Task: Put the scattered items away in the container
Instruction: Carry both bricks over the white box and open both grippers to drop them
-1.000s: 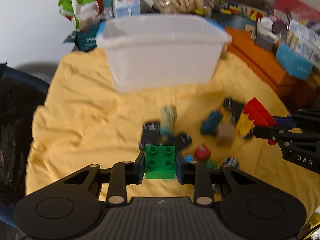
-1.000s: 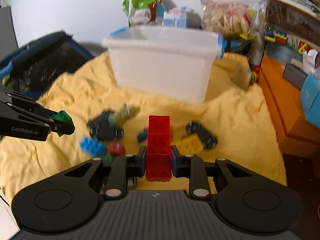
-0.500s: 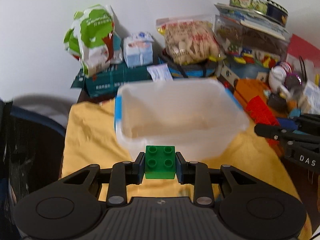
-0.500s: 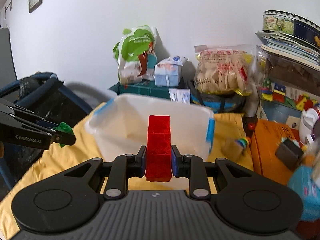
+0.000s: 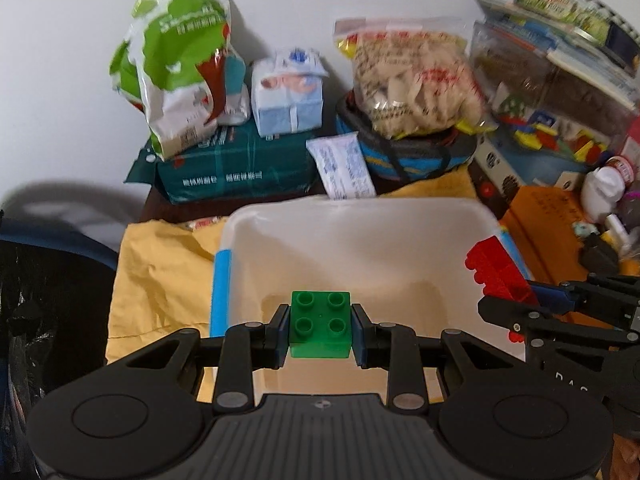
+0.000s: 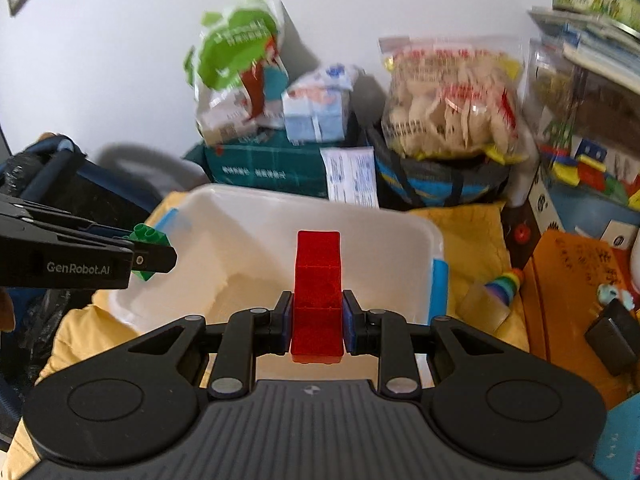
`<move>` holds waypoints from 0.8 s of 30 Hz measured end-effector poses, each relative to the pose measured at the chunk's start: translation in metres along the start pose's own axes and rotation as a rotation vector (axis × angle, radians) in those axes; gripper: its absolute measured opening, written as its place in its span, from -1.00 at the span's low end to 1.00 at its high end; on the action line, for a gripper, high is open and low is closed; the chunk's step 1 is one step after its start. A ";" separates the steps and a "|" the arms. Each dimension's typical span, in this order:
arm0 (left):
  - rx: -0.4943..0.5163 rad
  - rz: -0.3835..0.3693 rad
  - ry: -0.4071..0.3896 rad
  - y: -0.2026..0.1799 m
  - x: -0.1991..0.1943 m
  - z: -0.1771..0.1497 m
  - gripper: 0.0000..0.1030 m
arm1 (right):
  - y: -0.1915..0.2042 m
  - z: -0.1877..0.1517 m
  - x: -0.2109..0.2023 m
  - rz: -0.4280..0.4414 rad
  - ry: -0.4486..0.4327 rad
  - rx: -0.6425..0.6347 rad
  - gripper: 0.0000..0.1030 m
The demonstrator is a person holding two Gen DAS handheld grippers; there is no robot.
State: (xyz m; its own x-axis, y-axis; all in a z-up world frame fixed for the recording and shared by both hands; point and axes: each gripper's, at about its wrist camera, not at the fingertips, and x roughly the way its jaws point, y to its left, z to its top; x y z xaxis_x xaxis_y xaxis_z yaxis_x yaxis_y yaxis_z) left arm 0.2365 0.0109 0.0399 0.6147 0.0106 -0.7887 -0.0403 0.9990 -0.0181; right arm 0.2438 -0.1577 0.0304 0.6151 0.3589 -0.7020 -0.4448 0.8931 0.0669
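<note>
Both hand-held grippers have come up off the yellow cloth and now hang over the white container, which fills the middle of each wrist view where a second ago the scattered toys lay in front of it. The left hand-held gripper is closed tight on a green brick, studs facing up, held at the lower centre of the left wrist frame with the tub's pale floor directly beyond it. The right hand-held gripper is clamped the same way on a long red brick that stands out forward between the pads, also over the tub's open mouth. Each tool shows in the other's view: the right one enters at the right edge of the left wrist frame with its red load by the tub's blue-handled rim, and the left one juts in at the left edge of the right wrist frame with the green brick near the opposite rim. The tub looks empty inside so far. By my reading the carry is finished and the release is the step in hand; opening both should drop the bricks inside, though each sits near a rim, so a stray bounce outward seems possible. The remaining loose pieces are out of view now.
</note>
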 end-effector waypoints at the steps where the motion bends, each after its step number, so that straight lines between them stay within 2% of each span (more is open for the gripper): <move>1: 0.000 0.002 0.011 0.000 0.005 0.001 -0.35 | 0.000 0.000 0.004 -0.001 0.011 0.003 -0.48; 12: 0.007 0.008 0.092 0.002 0.044 0.001 -0.33 | -0.005 -0.004 0.039 -0.010 0.106 0.015 -0.47; 14: -0.002 0.027 0.101 0.003 0.049 0.000 -0.21 | -0.004 -0.005 0.044 -0.008 0.124 0.010 -0.43; 15: -0.005 0.035 0.109 0.004 0.051 -0.001 -0.18 | -0.003 -0.006 0.045 -0.009 0.124 0.006 -0.39; 17: 0.001 0.038 0.120 0.005 0.055 -0.002 -0.14 | -0.002 -0.007 0.047 -0.018 0.128 -0.002 0.02; 18: 0.010 0.042 0.122 0.004 0.055 -0.003 -0.12 | -0.002 -0.007 0.048 -0.019 0.126 -0.004 0.29; 19: 0.021 0.046 0.119 0.004 0.056 -0.004 -0.07 | -0.001 -0.009 0.047 -0.019 0.118 -0.007 0.36; 24: 0.044 0.047 0.091 0.002 0.051 -0.010 0.18 | -0.002 -0.010 0.042 -0.017 0.090 -0.006 0.36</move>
State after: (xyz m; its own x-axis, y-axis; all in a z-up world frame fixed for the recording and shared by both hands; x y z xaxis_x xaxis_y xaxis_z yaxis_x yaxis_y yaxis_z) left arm 0.2602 0.0131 -0.0065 0.5390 0.0551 -0.8405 -0.0317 0.9985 0.0452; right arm 0.2636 -0.1468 -0.0063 0.5616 0.3171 -0.7642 -0.4384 0.8974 0.0502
